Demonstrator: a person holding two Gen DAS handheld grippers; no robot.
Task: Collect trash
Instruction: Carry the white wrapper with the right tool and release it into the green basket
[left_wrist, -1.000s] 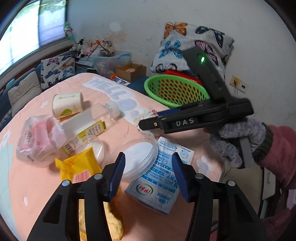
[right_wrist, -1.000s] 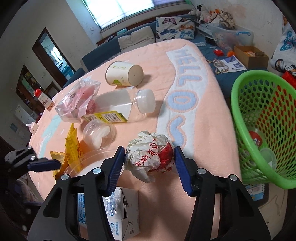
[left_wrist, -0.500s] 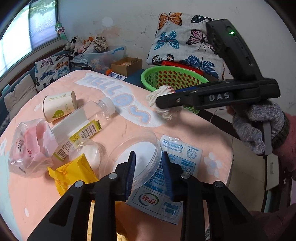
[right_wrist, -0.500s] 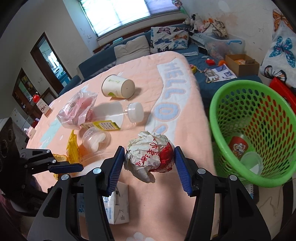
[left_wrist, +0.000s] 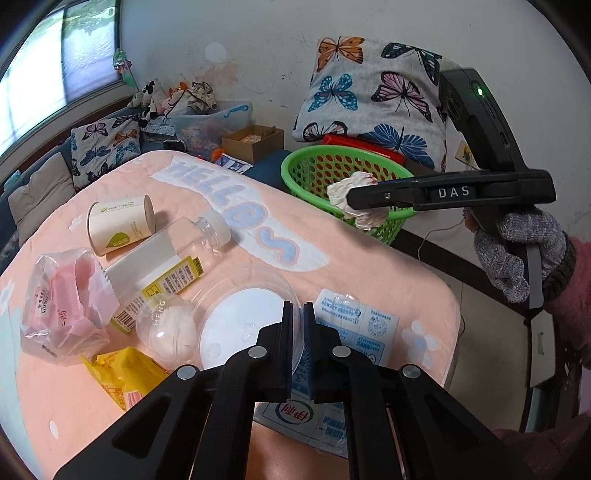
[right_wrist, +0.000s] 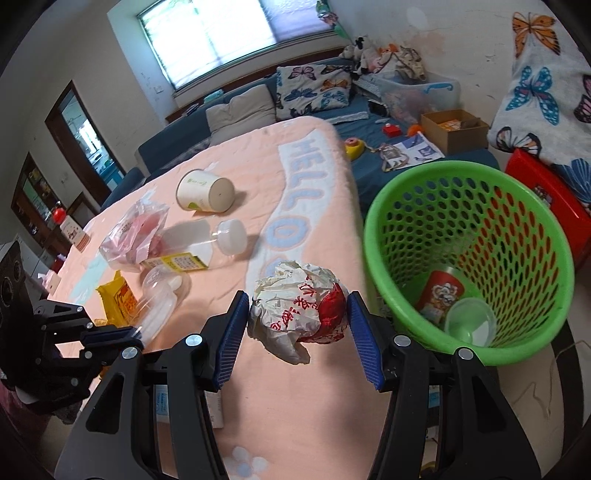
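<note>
My right gripper (right_wrist: 295, 317) is shut on a crumpled white and red paper wad (right_wrist: 299, 310), held above the pink table's edge just left of the green mesh basket (right_wrist: 461, 177). In the left wrist view, the wad (left_wrist: 347, 184) hangs in front of the basket's rim (left_wrist: 295, 162). My left gripper (left_wrist: 299, 314) is shut on the rim of a clear plastic dish (left_wrist: 243, 314) lying on the table. Beside the dish lies a blue and white pouch (left_wrist: 358, 332).
A paper cup (left_wrist: 118, 225), a clear bottle (left_wrist: 177, 254), a pink bag (left_wrist: 62, 306), a yellow wrapper (left_wrist: 125, 373) and a small clear cup (left_wrist: 170, 328) lie on the table. The basket holds a red cup (right_wrist: 439, 291) and a clear lid (right_wrist: 469, 321). A gloved hand (left_wrist: 513, 251) grips the right tool.
The left jaws have closed from wide apart onto the clear dish's rim. The right gripper has carried the paper wad up and toward the green basket.
</note>
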